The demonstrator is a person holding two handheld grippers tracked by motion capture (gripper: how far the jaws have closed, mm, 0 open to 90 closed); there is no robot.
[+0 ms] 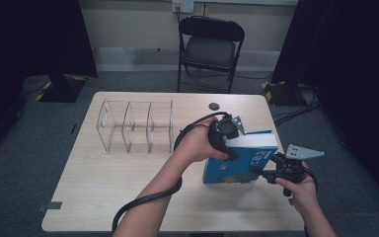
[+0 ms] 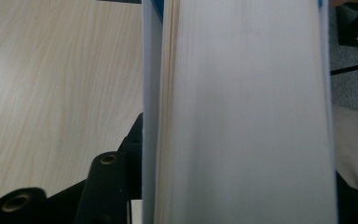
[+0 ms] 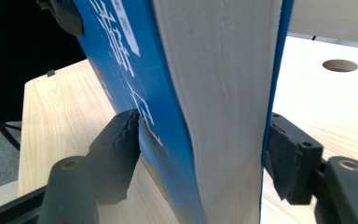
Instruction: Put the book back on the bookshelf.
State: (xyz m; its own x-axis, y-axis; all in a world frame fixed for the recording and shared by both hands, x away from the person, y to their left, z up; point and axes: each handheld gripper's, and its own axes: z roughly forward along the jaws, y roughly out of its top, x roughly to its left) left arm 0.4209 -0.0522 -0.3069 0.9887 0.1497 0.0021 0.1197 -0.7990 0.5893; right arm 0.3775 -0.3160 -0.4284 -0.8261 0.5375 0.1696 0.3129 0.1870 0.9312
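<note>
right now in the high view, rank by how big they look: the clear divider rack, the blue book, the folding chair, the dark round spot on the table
1. folding chair, though it stands farther off
2. clear divider rack, slightly smaller in the picture
3. blue book, partly hidden by the grippers
4. dark round spot, by far the smallest

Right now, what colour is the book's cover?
Blue with white lettering on the book; clearest in the right gripper view.

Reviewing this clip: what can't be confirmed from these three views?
- Left claw grip: in the left gripper view the book covers its right jaw, so pad contact can't be confirmed.
- Book title: high view too small; right gripper view cuts the cover off at the top edge.
- Clear divider rack: too transparent in the high view to tell whether anything is in it.
- Book's bottom edge on the table: cut off in both gripper views.
</note>
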